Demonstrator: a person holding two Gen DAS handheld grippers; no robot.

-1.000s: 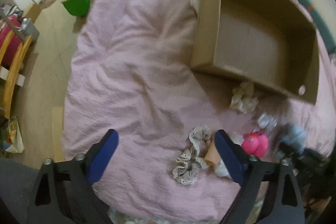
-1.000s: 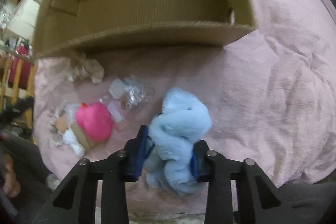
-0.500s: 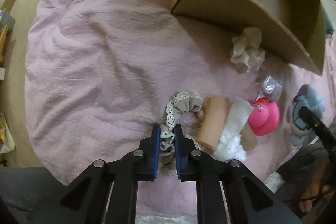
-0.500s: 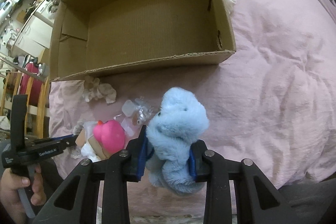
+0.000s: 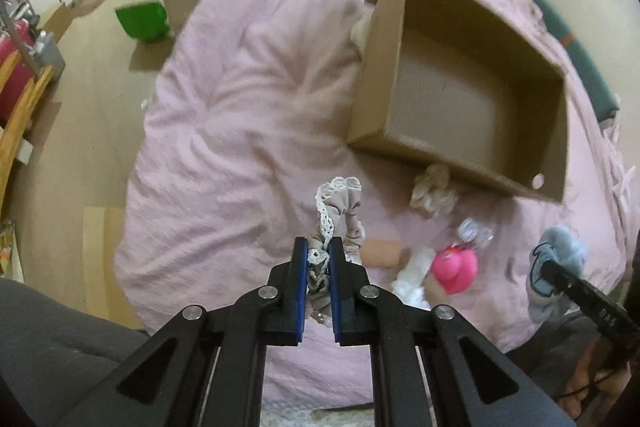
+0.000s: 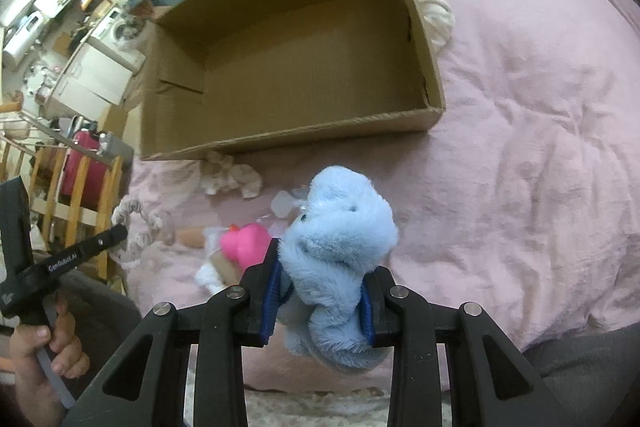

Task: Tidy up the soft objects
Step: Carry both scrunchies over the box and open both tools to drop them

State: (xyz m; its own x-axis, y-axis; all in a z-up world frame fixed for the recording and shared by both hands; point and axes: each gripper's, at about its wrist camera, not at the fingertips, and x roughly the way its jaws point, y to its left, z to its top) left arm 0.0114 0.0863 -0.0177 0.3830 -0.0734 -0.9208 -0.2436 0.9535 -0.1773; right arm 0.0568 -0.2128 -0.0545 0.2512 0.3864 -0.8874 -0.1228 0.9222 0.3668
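Note:
My left gripper is shut on a beige lace scrunchie and holds it above the pink bedspread. My right gripper is shut on a fluffy blue plush toy, lifted off the bed. An open, empty cardboard box lies on the bed beyond both grippers; it also shows in the left wrist view. The blue plush shows at the right of the left wrist view, and the scrunchie at the left of the right wrist view.
On the bed near the box lie a cream scrunchie, a pink toy, a beige roll, white fluff and a clear wrapper. A green bin stands on the floor left. A wooden chair stands beside the bed.
My left gripper closed on the lace scrunchie and lifted it off the bed. My right gripper raised the blue plush higher, toward the box.

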